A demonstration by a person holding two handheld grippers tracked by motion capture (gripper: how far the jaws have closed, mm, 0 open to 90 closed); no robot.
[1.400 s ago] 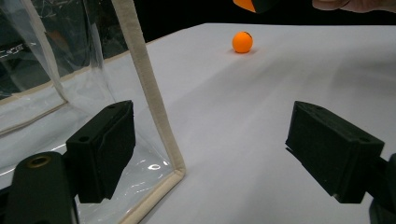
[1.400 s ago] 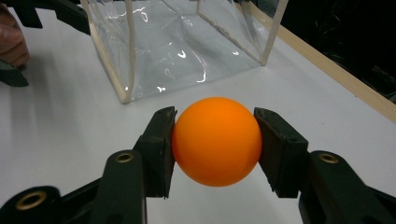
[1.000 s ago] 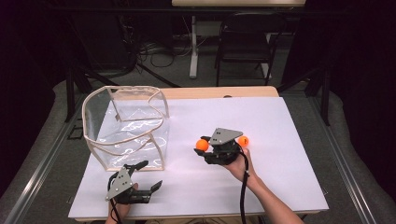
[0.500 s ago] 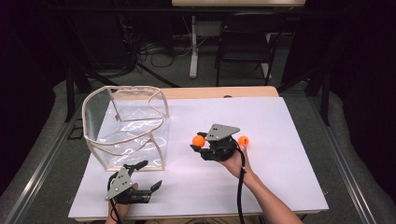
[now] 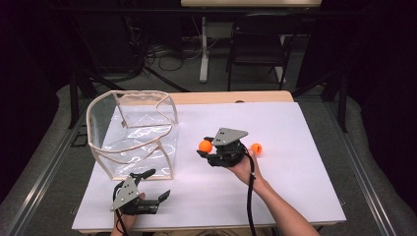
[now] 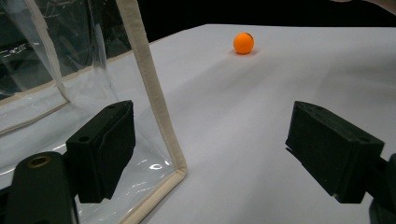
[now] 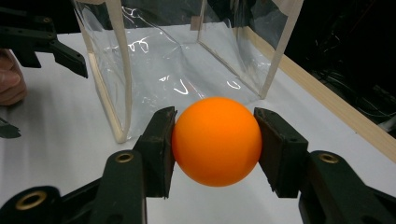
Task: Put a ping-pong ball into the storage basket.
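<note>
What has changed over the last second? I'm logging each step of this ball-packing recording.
The right gripper, shut on one orange ball, has carried it leftward toward the clear bag, leaving the second orange ball behind on the white table. That ball, the bag and the open left gripper by the bag's near corner stayed as they were.

Orange ball [image 7: 216, 141] clamped between jaws, facing clear bag [image 7: 187, 60].

High view overlooks the table [image 5: 295, 187]; both gripper views sit close, sharing the clear bag [image 5: 133, 132].
</note>
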